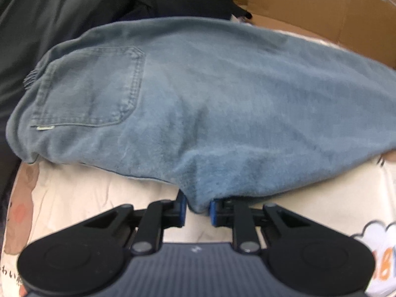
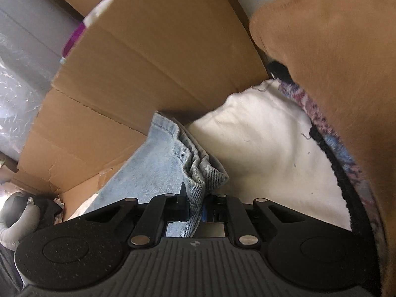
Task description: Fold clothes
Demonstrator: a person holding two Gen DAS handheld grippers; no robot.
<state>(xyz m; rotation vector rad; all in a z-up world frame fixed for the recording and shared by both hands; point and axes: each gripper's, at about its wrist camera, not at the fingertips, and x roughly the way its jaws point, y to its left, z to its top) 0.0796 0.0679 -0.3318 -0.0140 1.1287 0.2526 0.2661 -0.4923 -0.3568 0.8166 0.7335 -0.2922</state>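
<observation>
Light blue jeans [image 1: 198, 104] lie spread across a cream printed sheet [image 1: 81, 193], back pocket [image 1: 91, 86] up at the left. My left gripper [image 1: 197, 209] is shut on a bunched fold of the denim at its near edge, blue pads pinching the cloth. In the right wrist view the hem end of the jeans [image 2: 178, 153] is gathered in folds, and my right gripper [image 2: 194, 210] is shut on that denim.
Cardboard box walls [image 1: 321, 12] [image 2: 148, 61] stand behind the jeans. Dark clothes [image 1: 173, 2] are piled at the back left. A white cloth [image 2: 267, 148], a patterned fabric edge [image 2: 341, 153] and a tan garment [image 2: 334, 49] lie to the right.
</observation>
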